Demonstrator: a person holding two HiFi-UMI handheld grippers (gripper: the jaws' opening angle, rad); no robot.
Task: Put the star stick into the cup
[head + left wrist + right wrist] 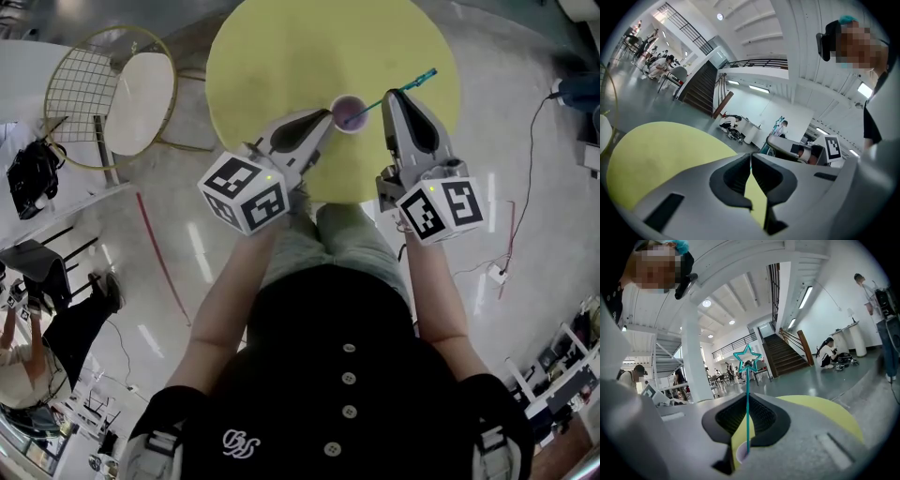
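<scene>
A small purple cup (349, 112) stands on the round yellow table (281, 56), near its front edge. The teal star stick (412, 84) leans out of the cup toward the upper right, its lower end inside the cup. My right gripper (390, 94) is shut on the stick's shaft just right of the cup. In the right gripper view the star stick (747, 380) runs up between the jaws of the right gripper (747, 397), star on top, with the cup (740, 456) below. My left gripper (326, 114) is shut, its tip at the cup's left rim. The left gripper (750, 161) shows nothing between its pads.
A gold wire chair (122, 94) with a white cushion stands left of the table. A black bag (33, 173) lies further left. A cable (525, 187) runs over the floor at the right. The table (661, 150) spreads ahead of the left jaws.
</scene>
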